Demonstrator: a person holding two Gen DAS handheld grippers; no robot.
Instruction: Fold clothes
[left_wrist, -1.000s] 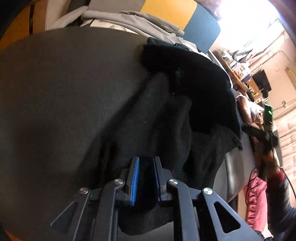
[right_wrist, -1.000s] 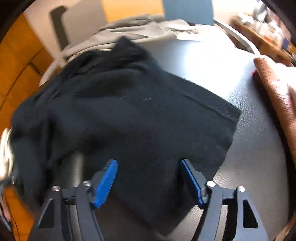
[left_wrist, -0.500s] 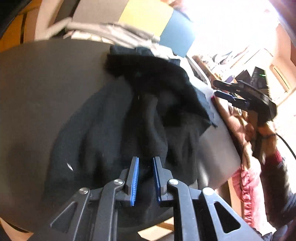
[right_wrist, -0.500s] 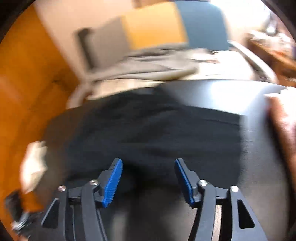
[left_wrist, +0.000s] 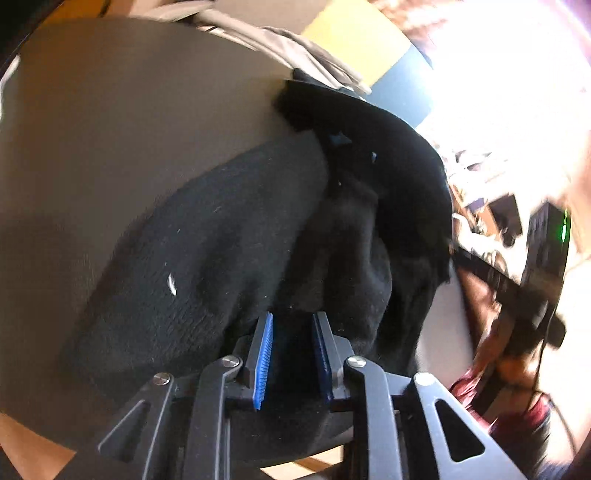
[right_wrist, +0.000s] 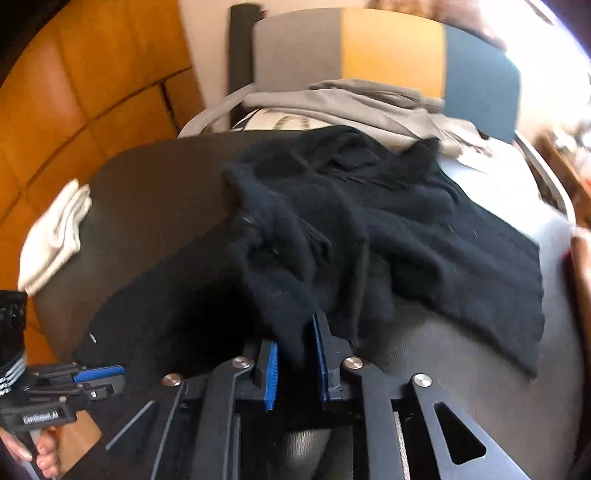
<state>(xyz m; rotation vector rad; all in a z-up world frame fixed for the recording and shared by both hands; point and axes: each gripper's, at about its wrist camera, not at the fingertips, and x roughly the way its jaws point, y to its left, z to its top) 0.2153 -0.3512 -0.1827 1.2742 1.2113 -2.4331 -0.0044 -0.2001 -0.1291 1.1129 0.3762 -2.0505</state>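
The black sweater (right_wrist: 369, 236) lies rumpled and unfolded on the dark desk (right_wrist: 155, 177), folding barely begun (all folds left), as the right gripper (right_wrist: 295, 354) closes on a bunched fold while the left gripper (left_wrist: 291, 354) opens around its edge.

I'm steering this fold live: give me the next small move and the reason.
Probably lift the right gripper a little and carry its pinch of the black sweater across. Its jaws are closing on a bunched fold, while the left gripper is opening with cloth between its pads. The sweater lies crumpled on the dark table.
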